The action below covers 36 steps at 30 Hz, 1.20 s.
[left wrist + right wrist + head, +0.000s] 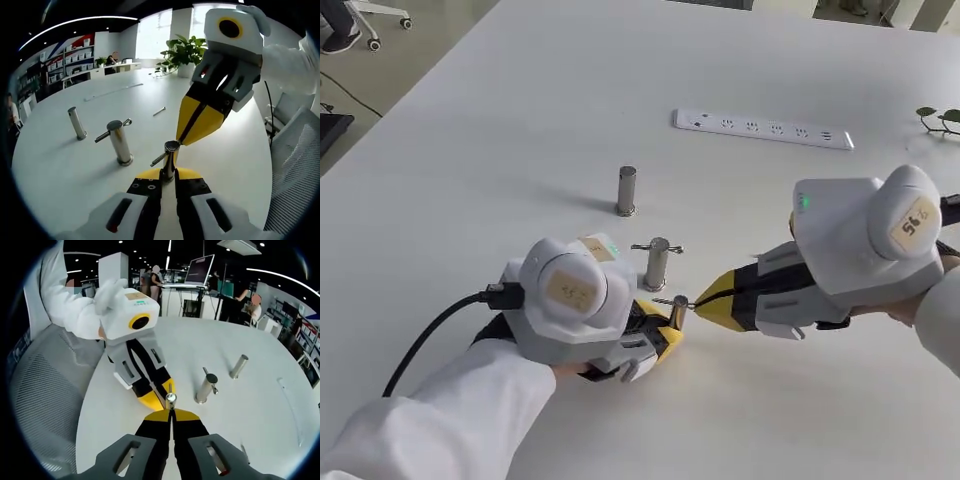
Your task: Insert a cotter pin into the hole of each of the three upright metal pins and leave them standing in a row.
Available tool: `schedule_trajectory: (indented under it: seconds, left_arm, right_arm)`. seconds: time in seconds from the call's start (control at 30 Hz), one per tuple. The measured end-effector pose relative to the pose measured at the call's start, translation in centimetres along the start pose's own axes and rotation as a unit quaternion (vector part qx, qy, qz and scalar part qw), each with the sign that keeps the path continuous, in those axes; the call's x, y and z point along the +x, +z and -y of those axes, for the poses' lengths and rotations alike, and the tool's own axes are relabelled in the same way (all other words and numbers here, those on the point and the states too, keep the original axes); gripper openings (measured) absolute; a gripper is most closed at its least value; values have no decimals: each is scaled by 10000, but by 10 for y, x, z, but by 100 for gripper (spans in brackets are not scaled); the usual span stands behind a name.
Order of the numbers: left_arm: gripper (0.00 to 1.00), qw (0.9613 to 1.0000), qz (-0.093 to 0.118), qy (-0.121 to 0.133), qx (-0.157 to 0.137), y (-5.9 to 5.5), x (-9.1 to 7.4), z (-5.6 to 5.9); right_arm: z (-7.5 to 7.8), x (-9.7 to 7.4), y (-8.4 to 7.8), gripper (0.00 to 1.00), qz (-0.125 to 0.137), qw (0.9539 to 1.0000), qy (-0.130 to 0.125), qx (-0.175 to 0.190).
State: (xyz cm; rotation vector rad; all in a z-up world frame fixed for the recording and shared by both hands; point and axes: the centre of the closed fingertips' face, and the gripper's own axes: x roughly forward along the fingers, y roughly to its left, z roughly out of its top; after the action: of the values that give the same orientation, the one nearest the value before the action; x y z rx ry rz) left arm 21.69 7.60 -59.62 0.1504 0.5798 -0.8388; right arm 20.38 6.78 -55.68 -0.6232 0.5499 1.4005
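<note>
Left hand-held gripper [672,335]: jaws narrow, clamped on the lower part of the near pin [678,312], which stands upright on the white worktop [520,120].
Right hand-held gripper [705,300]: jaws pressed to a thin slit on the looped end of a cotter pin [158,159]. Its yellow tips meet the near pin's head, facing the left hand-held gripper.
Cotter pin: lies crosswise through the top of the near pin, with its straight end sticking out on the side away from the right hand-held gripper.
Middle pin [656,263]: upright, just beyond the near pin, with a second cotter pin [640,246] across its head.
Far pin [626,191]: upright, farther back, well apart from both grippers.
Row: the three pins stand in a line running away from the person.
Power strip [763,129]: flat on the worktop, far right, well apart from the pins.
</note>
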Motion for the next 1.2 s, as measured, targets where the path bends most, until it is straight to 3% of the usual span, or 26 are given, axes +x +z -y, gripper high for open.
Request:
schedule_trajectory:
  seconds: [0.2,0.43,0.67,0.83,0.97,1.1,1.2]
  left_arm:
    - [8,10000,76,15,58,4,-1,-1]
    - [15,10000,62,-41,-17,3,-4,-1]
    - [41,9996,89,-252,-127,3,-18,4]
    - [47,9987,108,-467,-170,0,-33,10]
    - [61,9986,66,-511,-90,-4,-41,11]
    - [70,9977,111,-579,-336,-4,-51,12]
    - [77,9959,285,-683,-513,1,-58,13]
  right_arm:
    - [-2,-2,2,0,98,9999,62,116]
    - [-1,1,6,8,197,9997,52,142]
    - [0,8,9,13,244,9996,18,122]
    - [-1,14,7,10,228,9997,62,52]
    - [1,18,7,9,210,9998,56,46]
    - [1,21,5,9,177,9998,110,28]
    - [1,24,5,9,165,9998,150,21]
